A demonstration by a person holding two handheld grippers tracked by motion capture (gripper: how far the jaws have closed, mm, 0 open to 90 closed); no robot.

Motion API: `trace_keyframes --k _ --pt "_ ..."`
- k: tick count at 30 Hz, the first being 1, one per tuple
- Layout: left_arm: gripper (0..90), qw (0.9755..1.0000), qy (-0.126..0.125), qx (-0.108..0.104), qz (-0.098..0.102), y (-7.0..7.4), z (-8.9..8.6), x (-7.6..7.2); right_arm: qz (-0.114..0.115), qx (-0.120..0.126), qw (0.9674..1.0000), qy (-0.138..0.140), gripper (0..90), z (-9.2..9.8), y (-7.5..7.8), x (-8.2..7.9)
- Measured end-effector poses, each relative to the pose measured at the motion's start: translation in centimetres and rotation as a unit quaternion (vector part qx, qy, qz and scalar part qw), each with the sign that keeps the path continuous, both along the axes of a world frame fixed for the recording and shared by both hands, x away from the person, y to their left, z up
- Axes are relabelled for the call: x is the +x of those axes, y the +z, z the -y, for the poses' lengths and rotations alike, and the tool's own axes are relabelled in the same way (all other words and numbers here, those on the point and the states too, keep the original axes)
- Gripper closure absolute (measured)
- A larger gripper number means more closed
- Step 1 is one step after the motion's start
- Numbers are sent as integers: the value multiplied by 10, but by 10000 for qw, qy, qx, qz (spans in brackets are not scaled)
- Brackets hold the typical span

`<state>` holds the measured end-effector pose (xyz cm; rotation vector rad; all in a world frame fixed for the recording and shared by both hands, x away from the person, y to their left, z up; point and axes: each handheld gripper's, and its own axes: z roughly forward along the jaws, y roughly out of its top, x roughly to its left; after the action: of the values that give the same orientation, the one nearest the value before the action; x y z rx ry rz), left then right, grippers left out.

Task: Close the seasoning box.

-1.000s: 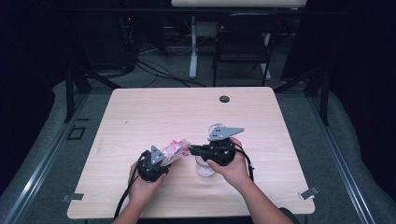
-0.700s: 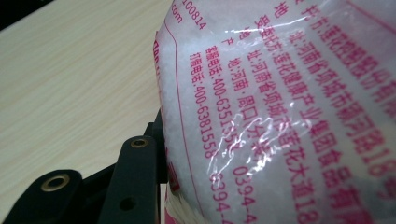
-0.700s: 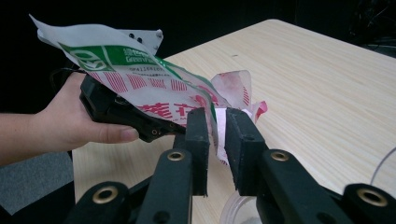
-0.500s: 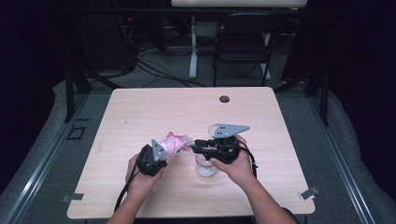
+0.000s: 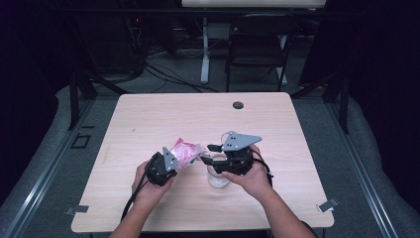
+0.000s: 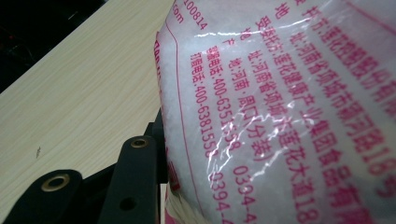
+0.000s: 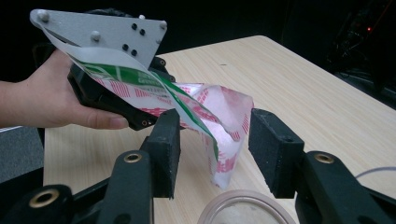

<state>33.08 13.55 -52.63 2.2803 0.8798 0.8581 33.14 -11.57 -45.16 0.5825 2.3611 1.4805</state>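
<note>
Over wooden table [image 5: 148, 119], pink-printed bag [image 5: 185, 151] clamped in left gripper [image 5: 168, 159] jaws, its corner between right gripper [image 7: 215, 144] jaws just opening, untouched.

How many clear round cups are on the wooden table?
1. The clear round plastic cup stands on the light wooden table, just below the right gripper and beside the pink-printed plastic bag. No other cup is visible.

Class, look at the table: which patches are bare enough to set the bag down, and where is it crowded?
Free: the far half, between the bag and the black grommet, and both side edges of the table. Crowded: near the middle, where left gripper, right gripper and glass cup cluster.
</note>
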Motion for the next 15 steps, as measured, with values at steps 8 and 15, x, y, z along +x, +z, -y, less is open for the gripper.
trace_keyframes --k 8,15 --pt "616 9999 -119 -6 -19 -1 5 -1 85 -87 9998 147 537 -4 -1 -2" --pt "616 9997 -216 46 44 1 10 -3 16 -106 9996 278 543 -7 -4 -2"
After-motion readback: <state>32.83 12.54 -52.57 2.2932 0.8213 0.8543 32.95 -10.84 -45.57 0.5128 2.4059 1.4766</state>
